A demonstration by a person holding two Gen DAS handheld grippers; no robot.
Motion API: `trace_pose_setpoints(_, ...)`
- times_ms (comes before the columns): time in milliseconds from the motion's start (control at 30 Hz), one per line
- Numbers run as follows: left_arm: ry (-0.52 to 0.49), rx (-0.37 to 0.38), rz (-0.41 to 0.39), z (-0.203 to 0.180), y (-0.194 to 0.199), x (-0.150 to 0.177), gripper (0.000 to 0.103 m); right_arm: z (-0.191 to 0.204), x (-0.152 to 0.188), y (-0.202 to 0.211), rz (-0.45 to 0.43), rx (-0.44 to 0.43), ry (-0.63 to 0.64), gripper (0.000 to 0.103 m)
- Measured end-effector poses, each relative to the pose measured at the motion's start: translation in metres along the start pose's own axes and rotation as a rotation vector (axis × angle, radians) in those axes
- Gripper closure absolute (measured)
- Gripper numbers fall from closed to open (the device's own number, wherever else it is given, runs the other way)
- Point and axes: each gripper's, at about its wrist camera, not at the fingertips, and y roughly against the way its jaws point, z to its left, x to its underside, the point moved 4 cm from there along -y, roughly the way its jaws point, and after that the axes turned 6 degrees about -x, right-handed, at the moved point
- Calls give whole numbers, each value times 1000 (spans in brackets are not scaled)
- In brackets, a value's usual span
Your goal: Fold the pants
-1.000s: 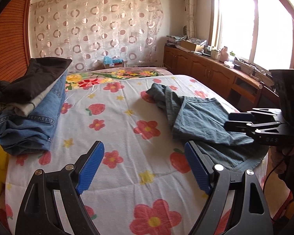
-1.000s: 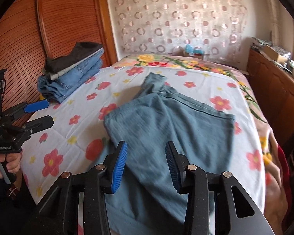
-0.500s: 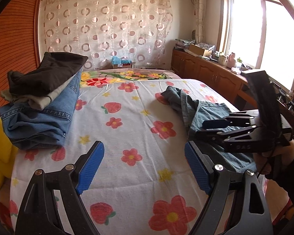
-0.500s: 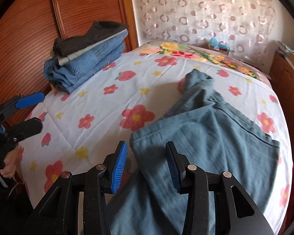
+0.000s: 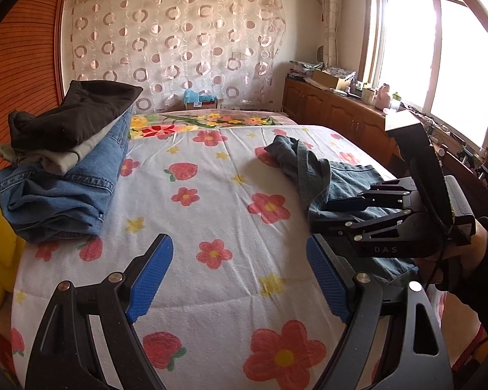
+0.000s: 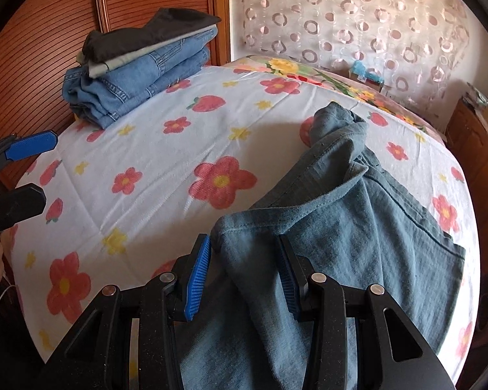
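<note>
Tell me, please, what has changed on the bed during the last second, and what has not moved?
The right gripper has moved down and forward onto the near corner of the grey-blue pants; a fold of cloth now lies between its open fingers, not yet clamped. The left gripper stayed open above the floral bedsheet, holding nothing. The folded stack of clothes stayed in place.

Ahead of the claw, a sheer circle-patterned curtain [image 5: 175, 45] across the far wall. Rightward, a bright sunlit window [image 5: 439, 74] above low brown wooden cabinets [image 5: 335, 113]. Leftward, a ribbed reddish wooden wardrobe door [image 6: 48, 32].
</note>
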Motion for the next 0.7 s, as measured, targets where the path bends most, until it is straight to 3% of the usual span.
trace_pose_setpoints(100, -8, 6, 4, -5, -1, 1, 18, -6, -1, 11, -39, -14, -27, 91)
trace_pose_setpoints(267, -23, 19, 12, -13, -4, 2, 18, -20, -6, 39, -122, -48, -91, 93)
trace_pose_setpoints(400, -55, 39, 20, -26, -8, 0, 18, -31, -7, 55, -154, -15, -106, 94)
trace_pose_setpoints(533, -85, 61, 26, -41, -15, -5, 18, -44, -3, 70, -178, 19, -125, 97)
trace_pose_setpoints(700, -96, 82, 41, -52, -22, -5, 18, -47, 4, 70, -175, -12, -159, 97)
